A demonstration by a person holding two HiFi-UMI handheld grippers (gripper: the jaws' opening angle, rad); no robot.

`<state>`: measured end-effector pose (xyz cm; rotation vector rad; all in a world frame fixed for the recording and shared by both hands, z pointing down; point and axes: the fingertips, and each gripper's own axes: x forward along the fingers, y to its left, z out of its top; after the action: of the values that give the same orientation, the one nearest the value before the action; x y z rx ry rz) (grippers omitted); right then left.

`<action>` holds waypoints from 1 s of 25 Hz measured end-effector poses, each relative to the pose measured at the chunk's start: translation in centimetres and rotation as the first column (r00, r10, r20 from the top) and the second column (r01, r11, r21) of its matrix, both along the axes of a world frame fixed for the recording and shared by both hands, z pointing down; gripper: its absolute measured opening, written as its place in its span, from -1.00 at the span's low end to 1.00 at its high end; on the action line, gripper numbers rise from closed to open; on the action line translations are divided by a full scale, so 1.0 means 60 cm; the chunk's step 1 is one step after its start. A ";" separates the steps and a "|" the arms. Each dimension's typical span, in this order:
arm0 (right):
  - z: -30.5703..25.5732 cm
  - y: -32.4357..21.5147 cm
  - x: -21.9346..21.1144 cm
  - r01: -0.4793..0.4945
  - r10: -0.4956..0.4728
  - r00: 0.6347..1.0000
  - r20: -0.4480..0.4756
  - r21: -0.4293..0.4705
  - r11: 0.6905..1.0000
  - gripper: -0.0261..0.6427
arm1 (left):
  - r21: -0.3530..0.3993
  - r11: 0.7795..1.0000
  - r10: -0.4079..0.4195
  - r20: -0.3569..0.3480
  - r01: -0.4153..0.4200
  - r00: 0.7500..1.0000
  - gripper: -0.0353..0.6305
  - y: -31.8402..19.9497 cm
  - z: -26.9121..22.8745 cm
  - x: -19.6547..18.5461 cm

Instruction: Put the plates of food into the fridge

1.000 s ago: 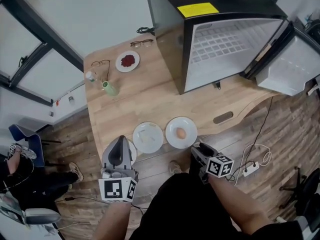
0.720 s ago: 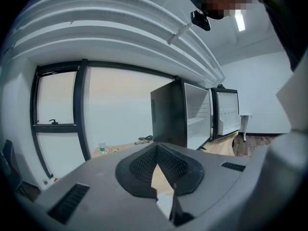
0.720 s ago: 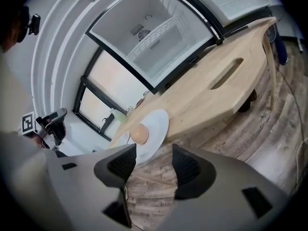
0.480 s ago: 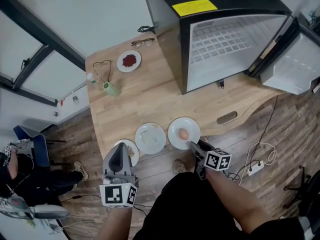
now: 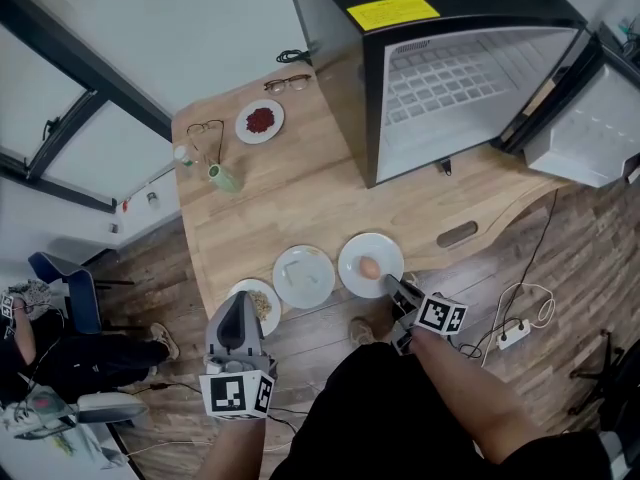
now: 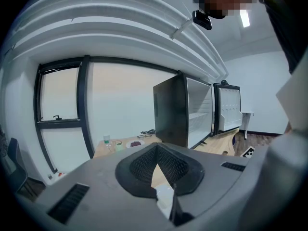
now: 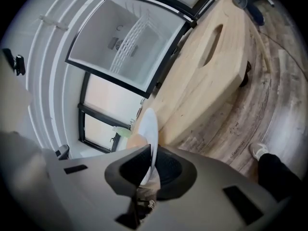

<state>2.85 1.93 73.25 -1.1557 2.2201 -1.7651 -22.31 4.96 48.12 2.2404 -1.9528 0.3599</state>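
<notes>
Three white plates sit along the wooden table's near edge. The right one, the plate with an egg (image 5: 352, 252), has its near rim between the jaws of my right gripper (image 5: 392, 283). Those jaws have just been closing and now pinch the rim. In the right gripper view the egg plate (image 7: 149, 124) runs edge-on between the right gripper (image 7: 150, 150) pads. The middle plate (image 5: 304, 276) lies free. My left gripper (image 5: 240, 304) hovers at the left plate of food (image 5: 265, 303), partly hiding it. In its own view the left gripper (image 6: 155, 150) tips meet, with a bit of white plate (image 6: 164, 196) below.
The black fridge (image 5: 340, 58) stands on the table at the back right, its door (image 5: 590, 133) swung open and its white shelves bare. A plate of red food (image 5: 260, 121), glasses (image 5: 286, 85), a green cup (image 5: 222, 177) and a small bottle (image 5: 181, 155) sit at the far left.
My right gripper has moved forward to the egg plate, rolled, and closed on its near rim. The left gripper has stayed by the left plate.
</notes>
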 end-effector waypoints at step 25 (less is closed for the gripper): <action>-0.125 -0.054 0.092 -0.060 0.059 0.997 0.047 0.023 0.998 -0.83 | 0.104 0.992 0.071 -0.050 -0.065 0.996 -0.88 -0.088 -0.046 0.074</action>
<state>8.34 -1.32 65.77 -1.1507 2.1520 -1.7200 -17.86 -0.33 45.34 2.3586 -1.9134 0.2093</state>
